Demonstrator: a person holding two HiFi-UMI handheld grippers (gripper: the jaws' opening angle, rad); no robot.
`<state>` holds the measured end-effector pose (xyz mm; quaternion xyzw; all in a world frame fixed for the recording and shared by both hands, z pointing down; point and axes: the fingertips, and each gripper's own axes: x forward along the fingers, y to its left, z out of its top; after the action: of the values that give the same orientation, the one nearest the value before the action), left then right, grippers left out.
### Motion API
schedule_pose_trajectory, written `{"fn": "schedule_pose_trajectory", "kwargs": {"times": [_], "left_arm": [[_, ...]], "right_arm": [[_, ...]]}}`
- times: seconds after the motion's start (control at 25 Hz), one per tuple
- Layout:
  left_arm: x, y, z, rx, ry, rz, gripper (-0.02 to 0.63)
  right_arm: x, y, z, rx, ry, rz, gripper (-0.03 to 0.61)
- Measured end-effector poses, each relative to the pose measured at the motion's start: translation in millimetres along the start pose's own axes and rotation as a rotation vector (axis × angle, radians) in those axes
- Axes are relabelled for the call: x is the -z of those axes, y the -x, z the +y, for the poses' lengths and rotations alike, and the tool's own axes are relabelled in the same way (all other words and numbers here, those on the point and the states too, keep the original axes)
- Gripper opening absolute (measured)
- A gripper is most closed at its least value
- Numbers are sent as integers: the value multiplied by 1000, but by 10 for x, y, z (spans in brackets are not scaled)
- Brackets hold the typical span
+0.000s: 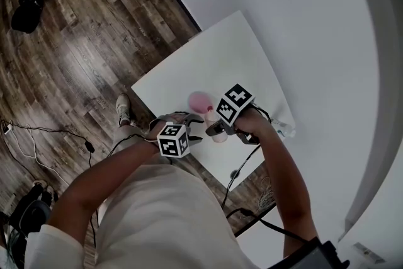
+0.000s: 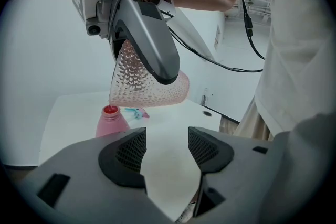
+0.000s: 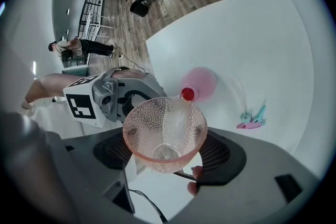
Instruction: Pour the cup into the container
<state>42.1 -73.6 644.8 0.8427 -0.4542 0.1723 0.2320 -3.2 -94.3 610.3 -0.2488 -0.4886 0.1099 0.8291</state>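
Left gripper (image 2: 167, 150): jaws apart, nothing between them, held low over the white rectangular table (image 1: 234, 52). Right gripper (image 3: 167, 153): clamped on a pink dimpled glass cup (image 3: 165, 126), tipped steeply, its lip just above the red mouth of 1 pink plastic bottle (image 2: 110, 123) standing on the table. Beyond the bottle lies 1 turquoise-and-pink clip (image 3: 252, 117).

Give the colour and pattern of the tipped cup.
The cup is translucent pale pink, covered in small dimples; clearest in the left gripper view.
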Motion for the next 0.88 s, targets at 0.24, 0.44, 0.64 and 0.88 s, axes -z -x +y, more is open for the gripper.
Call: {"fn": "schedule_pose_trajectory", "kwargs": {"times": [0.24,0.44,0.64,0.88], "left_arm": [[-5,13,7,-7,4,-9,245],[12,25,22,-8,5,-9,245],[-6,38,46,-6,2,-14,246],[-3,29,51,-2,0,-20,245]], "right_arm": [[-2,-4,10,0,2,18,370],[4,-8,-4,1,0,31,369],[3,10,3,1,1,46,370],[-3,14,10,2,3,63,369]]}}
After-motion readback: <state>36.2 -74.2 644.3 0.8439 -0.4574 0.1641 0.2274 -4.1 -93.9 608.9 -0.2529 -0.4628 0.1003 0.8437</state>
